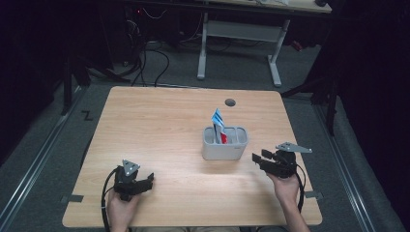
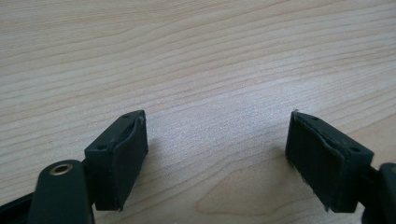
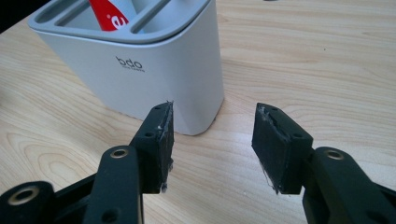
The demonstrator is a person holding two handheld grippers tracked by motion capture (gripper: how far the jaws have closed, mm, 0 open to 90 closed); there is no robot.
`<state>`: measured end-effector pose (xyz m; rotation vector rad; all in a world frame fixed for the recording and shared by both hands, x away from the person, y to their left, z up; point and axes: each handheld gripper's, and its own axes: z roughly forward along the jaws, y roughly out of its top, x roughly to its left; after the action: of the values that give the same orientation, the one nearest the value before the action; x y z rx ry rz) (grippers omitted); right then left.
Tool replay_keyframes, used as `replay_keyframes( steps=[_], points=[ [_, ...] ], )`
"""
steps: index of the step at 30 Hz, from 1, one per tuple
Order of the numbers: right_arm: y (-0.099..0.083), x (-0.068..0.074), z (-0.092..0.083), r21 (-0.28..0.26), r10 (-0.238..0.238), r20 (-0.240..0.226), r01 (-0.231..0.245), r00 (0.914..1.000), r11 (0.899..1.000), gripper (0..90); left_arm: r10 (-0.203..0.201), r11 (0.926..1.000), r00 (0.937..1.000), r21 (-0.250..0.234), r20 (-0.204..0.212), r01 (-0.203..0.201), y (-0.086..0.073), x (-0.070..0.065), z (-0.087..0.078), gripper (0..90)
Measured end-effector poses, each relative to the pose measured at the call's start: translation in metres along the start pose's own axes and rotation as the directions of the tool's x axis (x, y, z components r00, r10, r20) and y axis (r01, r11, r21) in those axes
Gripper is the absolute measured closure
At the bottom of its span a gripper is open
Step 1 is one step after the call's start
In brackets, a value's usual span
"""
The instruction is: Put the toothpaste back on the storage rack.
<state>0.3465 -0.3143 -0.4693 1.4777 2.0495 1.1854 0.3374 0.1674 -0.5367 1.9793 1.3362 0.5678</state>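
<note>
A white compartmented holder (image 1: 225, 143) stands near the middle of the wooden table (image 1: 159, 121), with a red, white and blue tube (image 1: 219, 126) upright in its left compartment. In the right gripper view the holder (image 3: 140, 65) carries a small printed logo, and the red tube (image 3: 109, 14) pokes out of it. My right gripper (image 1: 259, 158) rests to the right of the holder, jaws open and empty, pointing at its corner (image 3: 212, 135). Near the front left edge my left gripper (image 1: 147, 180) lies low over bare wood, its jaws open wide with nothing between them (image 2: 217, 144).
A round cable hole (image 1: 230, 102) sits near the table's far edge. Beyond the table stand a white desk frame (image 1: 239, 43) and floor cables. Floor rails run along both sides of the table.
</note>
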Motion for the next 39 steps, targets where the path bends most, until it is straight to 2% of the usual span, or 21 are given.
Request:
replay_keyframes(
  steps=[8, 17, 39],
  points=[
    [-0.007, -0.001, 0.004, 0.018, -0.004, 0.008, 0.004, 1.0, 1.0, 48.3, 0.0, 1.0, 1.0, 0.0, 0.0, 0.0, 0.0, 0.0, 0.0, 21.5],
    [-0.016, -0.002, 0.008, 0.035, 0.011, 0.011, -0.012, 0.9999, 0.999, 48.1, 0.0, 1.0, 1.0, -0.001, -0.001, 0.0, 0.0, 0.0, 0.0, 21.5],
    [-0.031, 0.0, 0.022, 0.106, -0.029, 0.057, 0.023, 0.9979, 0.994, 47.2, 0.0, 1.0, 1.0, -0.001, -0.001, 0.0, 0.0, 0.0, 0.0, 21.5]
  ],
)
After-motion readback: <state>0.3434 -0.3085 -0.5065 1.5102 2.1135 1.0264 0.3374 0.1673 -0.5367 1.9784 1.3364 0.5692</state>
